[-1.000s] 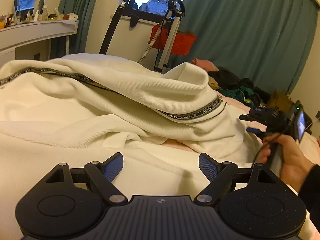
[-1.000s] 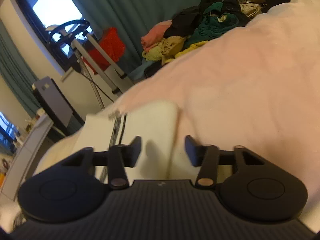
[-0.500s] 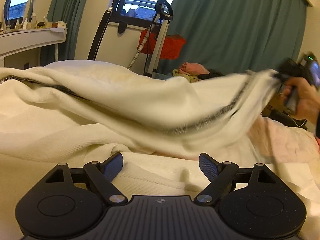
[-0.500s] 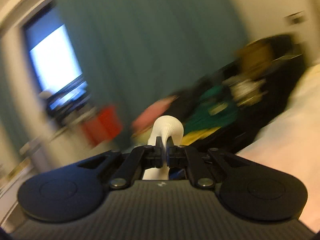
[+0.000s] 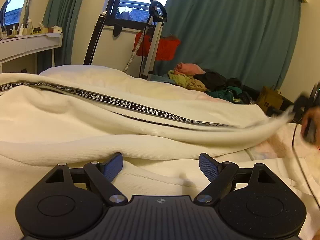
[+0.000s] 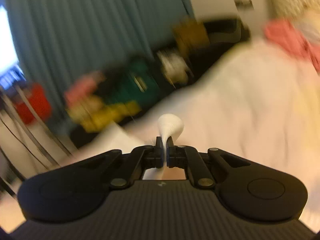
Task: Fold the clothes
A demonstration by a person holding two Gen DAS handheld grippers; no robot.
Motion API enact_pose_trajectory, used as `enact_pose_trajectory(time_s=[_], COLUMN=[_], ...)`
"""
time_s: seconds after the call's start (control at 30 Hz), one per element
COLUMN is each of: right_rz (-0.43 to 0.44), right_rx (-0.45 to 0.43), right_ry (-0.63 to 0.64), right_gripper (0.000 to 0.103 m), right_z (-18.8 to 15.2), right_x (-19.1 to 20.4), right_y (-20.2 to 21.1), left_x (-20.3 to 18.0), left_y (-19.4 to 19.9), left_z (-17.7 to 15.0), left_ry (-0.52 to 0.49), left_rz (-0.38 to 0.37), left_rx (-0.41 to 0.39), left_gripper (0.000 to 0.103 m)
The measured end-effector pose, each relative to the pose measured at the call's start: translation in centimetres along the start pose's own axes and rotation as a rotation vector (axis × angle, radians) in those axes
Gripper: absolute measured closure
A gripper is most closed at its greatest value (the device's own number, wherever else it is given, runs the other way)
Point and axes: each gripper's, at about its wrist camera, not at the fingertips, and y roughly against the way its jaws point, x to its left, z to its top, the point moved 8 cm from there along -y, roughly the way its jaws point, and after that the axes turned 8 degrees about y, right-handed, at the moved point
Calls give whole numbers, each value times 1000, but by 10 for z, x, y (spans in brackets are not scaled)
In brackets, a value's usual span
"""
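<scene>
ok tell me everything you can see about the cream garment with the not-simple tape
The cream garment looks like a soft ribbed knit, lying rumpled across the bed. A black tape printed NOT-SIMPLE in white runs diagonally along it. One end is stretched out to the right, blurred, up to the right gripper, whose jaws are shut on a pinched tuft of the fabric. The open left gripper hovers above a near fold, holding nothing.
</scene>
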Motion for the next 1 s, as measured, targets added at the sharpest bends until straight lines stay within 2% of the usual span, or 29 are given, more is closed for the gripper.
enact_pose_trajectory(time_s=[0.07,0.17,0.23,0.33,0.43,0.5,0.57,0.6,0.63,0.67,0.73,0.83,1.0], right_rz=[10,-25,-89,-156,-156,-138,-135,-119,-84,-49,12,108,248], right_rx=[-88,-152,-105,13,110,105,106,117,139,158,147,121,104], right_ry=[18,44,46,25,-24,-8,44,64,64,65,102,194,308], right_gripper=[98,98,98,97,96,91,85,82,67,41,22,21,21], right_z=[23,20,-13,-70,-109,-117,-110,-108,-106,-103,-94,-82,-71], right_x=[2,-20,-56,-106,-134,-134,-128,-123,-118,-113,-98,-70,-28], right_y=[20,35,32,19,2,8,11,14,13,13,31,67,135], left_x=[-1,-2,-2,-6,-13,-18,-22,-25,-28,-31,-37,-49,-68], left_y=[0,3,6,15,23,27,29,33,37,41,50,62,79], left_z=[1,1,1,-1,-4,-6,-7,-6,-5,-4,-1,0,-5], left_ry=[4,5,7,-8,-37,-56,-63,-70,-77,-84,-98,-157,-205], left_rz=[-1,-9,-12,-26,-25,-26,-19,-18,-17,-16,-14,-2,-15], left_rx=[-1,-5,-8,-23,-30,-33,-27,-33,-40,-46,-60,-103,-125], left_gripper=[18,18,18,18,18,18,18,18,18,18,17,16,16])
